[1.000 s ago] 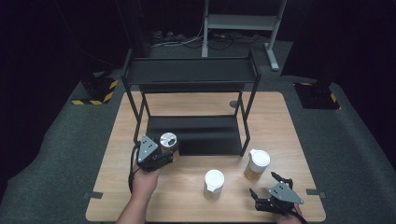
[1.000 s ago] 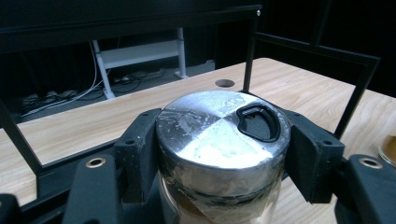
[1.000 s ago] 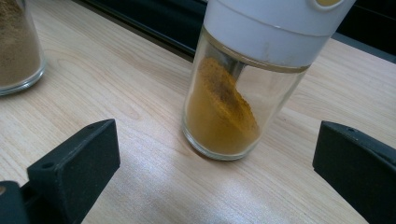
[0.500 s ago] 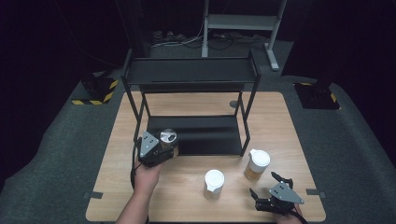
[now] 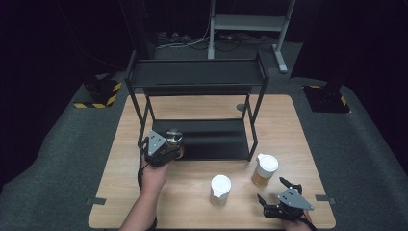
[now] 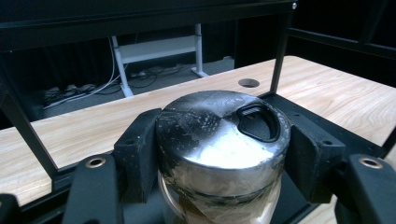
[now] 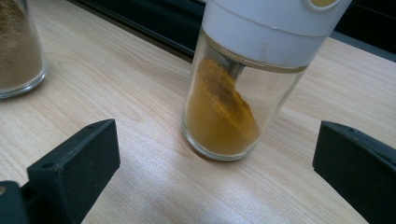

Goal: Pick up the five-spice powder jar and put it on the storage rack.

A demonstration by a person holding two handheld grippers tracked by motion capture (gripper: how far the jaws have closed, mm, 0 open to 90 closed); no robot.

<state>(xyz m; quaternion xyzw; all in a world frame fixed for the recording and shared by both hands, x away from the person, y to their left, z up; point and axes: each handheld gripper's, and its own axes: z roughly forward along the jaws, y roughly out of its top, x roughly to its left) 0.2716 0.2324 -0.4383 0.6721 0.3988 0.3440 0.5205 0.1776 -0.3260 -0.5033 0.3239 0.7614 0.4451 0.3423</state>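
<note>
A glass jar with a silver metal lid (image 5: 174, 136) (image 6: 219, 135) is clamped between the jaws of my left gripper (image 5: 169, 144) (image 6: 219, 158), which is shut on it at the front left corner of the black rack's lower shelf (image 5: 216, 139). I cannot tell whether the jar rests on anything. My right gripper (image 5: 273, 191) (image 7: 215, 177) stands open near the table's front right. Just ahead of it is a white-lidded jar of yellow powder (image 5: 263, 169) (image 7: 233, 93), apart from both jaws. A second white-lidded jar (image 5: 220, 188) (image 7: 18, 51) with brown powder stands to its left.
The black two-level rack (image 5: 197, 73) takes up the middle of the wooden table (image 5: 288, 125), its top shelf above the left gripper. A round cable hole (image 5: 240, 107) (image 6: 248, 83) is behind the rack. Dark floor surrounds the table.
My left gripper has carried the silver-lidded jar a little farther toward the rack's lower shelf. The right gripper and both white-lidded jars have stayed put.
</note>
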